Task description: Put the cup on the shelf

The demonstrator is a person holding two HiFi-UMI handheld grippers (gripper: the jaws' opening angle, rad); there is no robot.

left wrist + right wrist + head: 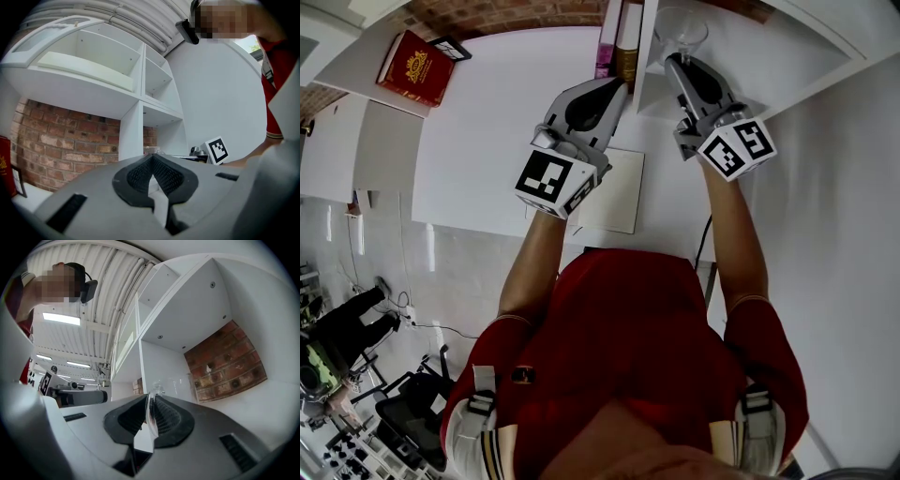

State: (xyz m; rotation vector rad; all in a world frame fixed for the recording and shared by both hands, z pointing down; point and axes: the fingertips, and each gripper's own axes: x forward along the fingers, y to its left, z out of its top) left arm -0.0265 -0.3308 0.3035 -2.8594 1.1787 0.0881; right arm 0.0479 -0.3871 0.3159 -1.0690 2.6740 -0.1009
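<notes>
Jaws nipping the wall of the cup (682, 34), the right gripper (675, 62) should seat it flat on the shelf (783, 52) before opening.

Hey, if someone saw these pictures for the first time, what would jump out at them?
First, the clear cup, pinched by its wall in the right gripper and reaching into a white shelf compartment. Beside it the left gripper is raised too, shut and empty. A red book stands out at the head view's upper left.
</notes>
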